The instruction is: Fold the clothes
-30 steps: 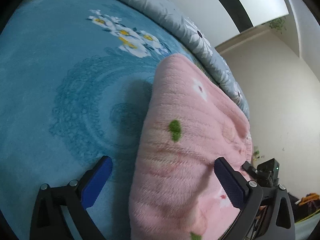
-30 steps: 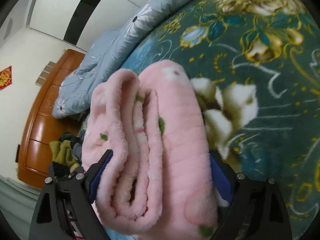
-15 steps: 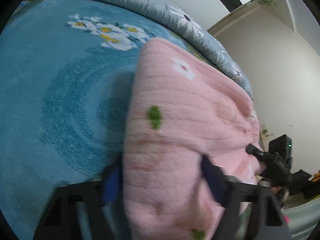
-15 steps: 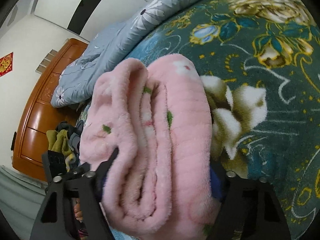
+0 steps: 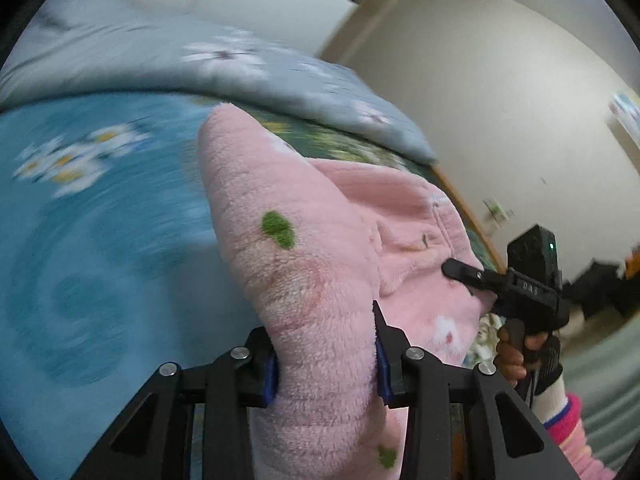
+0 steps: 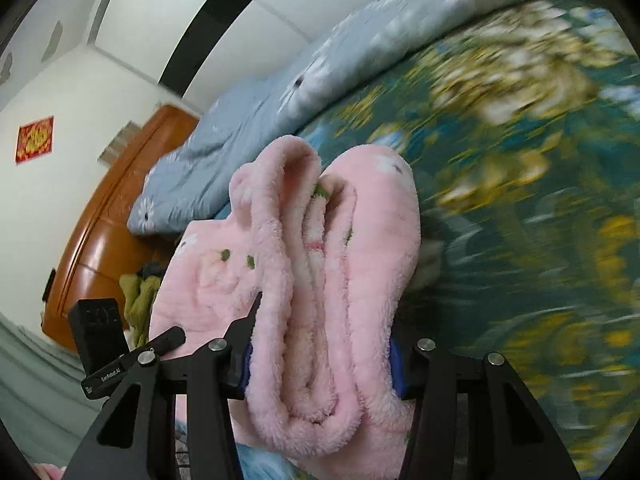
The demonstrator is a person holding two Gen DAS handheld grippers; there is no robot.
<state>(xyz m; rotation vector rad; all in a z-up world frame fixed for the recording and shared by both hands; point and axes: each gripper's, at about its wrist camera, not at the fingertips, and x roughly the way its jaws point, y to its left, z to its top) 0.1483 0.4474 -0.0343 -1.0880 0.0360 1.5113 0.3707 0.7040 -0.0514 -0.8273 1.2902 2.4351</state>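
Pink fleece garment [image 5: 320,280] clamped by left gripper [image 5: 325,356] & right gripper [image 6: 322,356], jaws just closing.

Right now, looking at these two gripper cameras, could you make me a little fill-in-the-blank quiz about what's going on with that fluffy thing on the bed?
1. Both the left gripper and the right gripper are shut on a folded fleece garment whose colour is ____.
2. The small leaf-like spots on the garment are ____.
3. The quilt bunched at the far side of the bed is grey-blue with white ____.
4. The furniture beyond the bed is made of ____.

Missing words: pink; green; flowers; wood
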